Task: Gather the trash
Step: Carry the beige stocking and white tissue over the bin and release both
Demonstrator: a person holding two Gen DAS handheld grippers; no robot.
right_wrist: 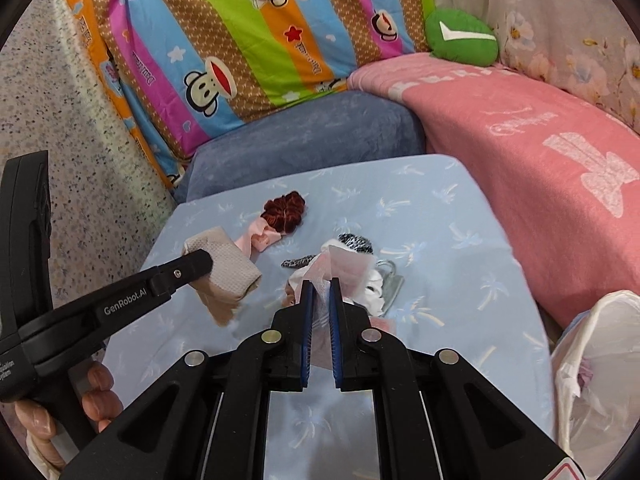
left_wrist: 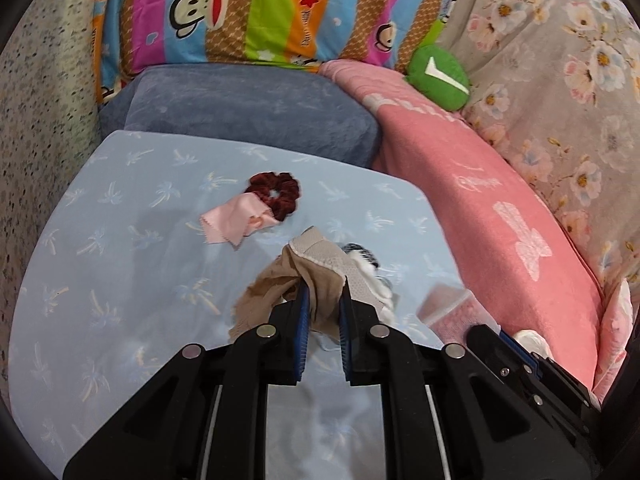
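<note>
On the light blue palm-print sheet (left_wrist: 120, 240) lie a dark red scrunchie (left_wrist: 276, 192) and a pink cloth (left_wrist: 236, 220). My left gripper (left_wrist: 324, 286) is shut on a beige stocking (left_wrist: 320, 264), which hangs lifted off the sheet. The right wrist view shows it from the side as the left gripper (right_wrist: 200, 258) holding the beige stocking (right_wrist: 228, 276). My right gripper (right_wrist: 321, 282) is shut on a crumpled clear plastic wrapper (right_wrist: 344, 266), raised above the sheet (right_wrist: 460, 240). Zebra-patterned pieces (right_wrist: 356, 242) lie behind it, with the scrunchie (right_wrist: 284, 210) further back.
A white plastic bag (right_wrist: 600, 360) stands open at the right edge of the bed. A blue-grey pillow (left_wrist: 248, 112), a pink blanket (left_wrist: 500, 208), a striped monkey-print quilt (left_wrist: 260, 12) and a green cushion (left_wrist: 438, 78) ring the sheet. A hand (right_wrist: 96, 396) grips the left tool.
</note>
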